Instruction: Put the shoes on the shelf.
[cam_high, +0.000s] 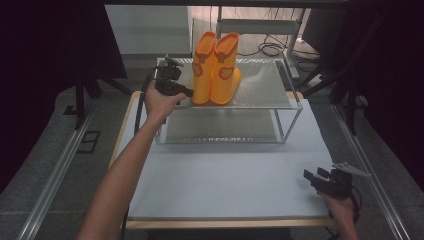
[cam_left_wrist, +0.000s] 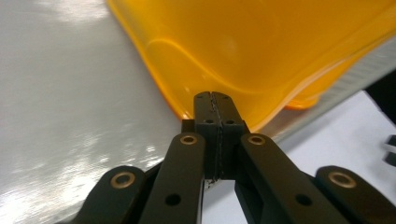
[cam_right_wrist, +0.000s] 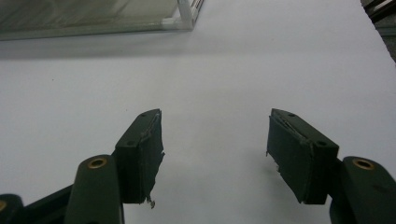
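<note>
Standing upright on the rack's (cam_high: 260, 100) top shelf, the orange boots (cam_high: 216, 67) are met by the left gripper (cam_high: 186, 92), jaws pressed together, nothing visibly gripped; the right gripper (cam_high: 311, 177) is held wide open, empty, above the table (cam_high: 225, 175)

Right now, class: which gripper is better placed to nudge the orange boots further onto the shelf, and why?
Left. The left gripper is at the shelf, its shut jaws right against the near boot's sole edge. The right gripper hovers open over the table's near right corner, far from the boots.
</note>
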